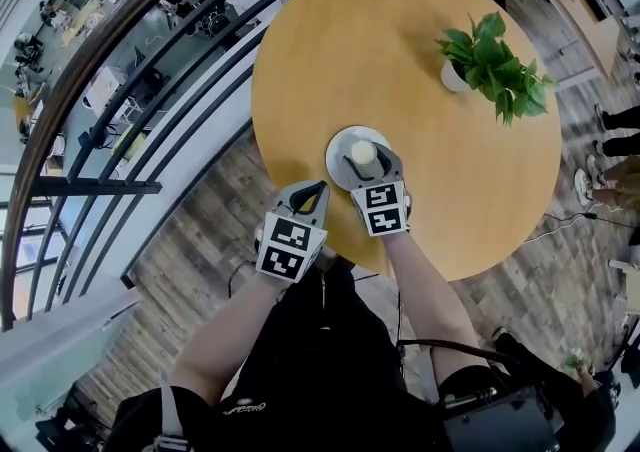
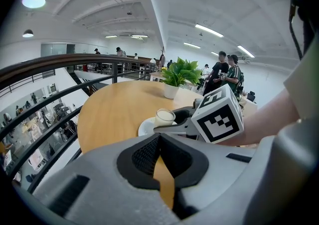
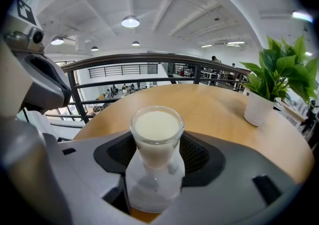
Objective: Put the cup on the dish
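Cup [image 1: 362,152] of milk is over dish [image 1: 337,143] at frame centre, pinched by right gripper [image 1: 364,165]. Left gripper [image 1: 311,190] is closed and empty, lower left. Best to lower straight, hold level, centre it, let go only once seated.

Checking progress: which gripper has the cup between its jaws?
The right gripper: the cup stands between its jaws. The left gripper is shut on nothing.
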